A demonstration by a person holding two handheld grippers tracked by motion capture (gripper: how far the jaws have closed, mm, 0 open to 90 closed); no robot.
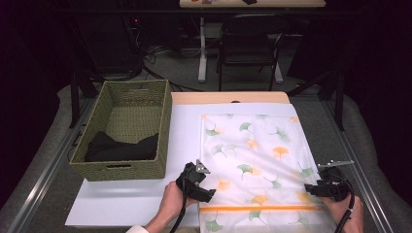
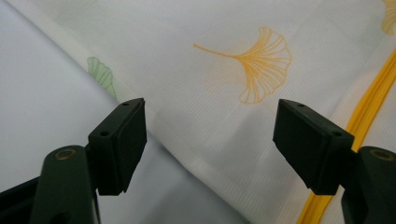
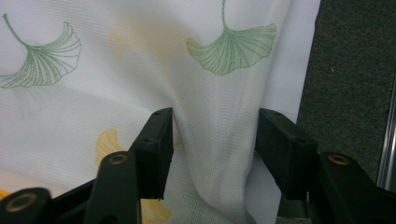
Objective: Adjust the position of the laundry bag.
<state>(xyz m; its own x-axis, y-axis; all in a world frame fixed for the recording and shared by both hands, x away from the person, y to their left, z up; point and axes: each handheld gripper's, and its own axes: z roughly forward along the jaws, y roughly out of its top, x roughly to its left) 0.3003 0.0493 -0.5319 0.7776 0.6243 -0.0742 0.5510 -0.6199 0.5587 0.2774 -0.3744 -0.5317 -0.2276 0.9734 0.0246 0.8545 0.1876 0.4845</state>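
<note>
We are at the very start of handling the ginkgo-print cloth (image 1: 255, 160), which lies spread flat over the white sheet (image 1: 131, 194) on the table, its near end marked by an orange stripe (image 1: 260, 208) that runs across it. Our left gripper (image 1: 203, 190) sits at the cloth's near left edge; in the left gripper view its jaws stand spread, straddling that edge with nothing pinched, the fabric (image 2: 224, 107) lying flat beneath them beside the orange stripe (image 2: 369, 116). Our right gripper (image 1: 313, 189) is at the near right edge, and in the right gripper view a raised ridge of the fabric (image 3: 215, 154) is gathered between its jaws, which stand part-way closed around it; whether the pads already press on that fold we cannot tell, though it looks close. So we judge that the reach is done on both sides and the grasp is only beginning, further along on the right than on the left. Everything after that is left: closing on both edges, lifting, and folding or moving the cloth. The woven basket (image 1: 127, 128) to the left of the cloth, with a dark garment (image 1: 121, 147) lying in its near end, looks like a likely place for it, but that is our guess.
</note>
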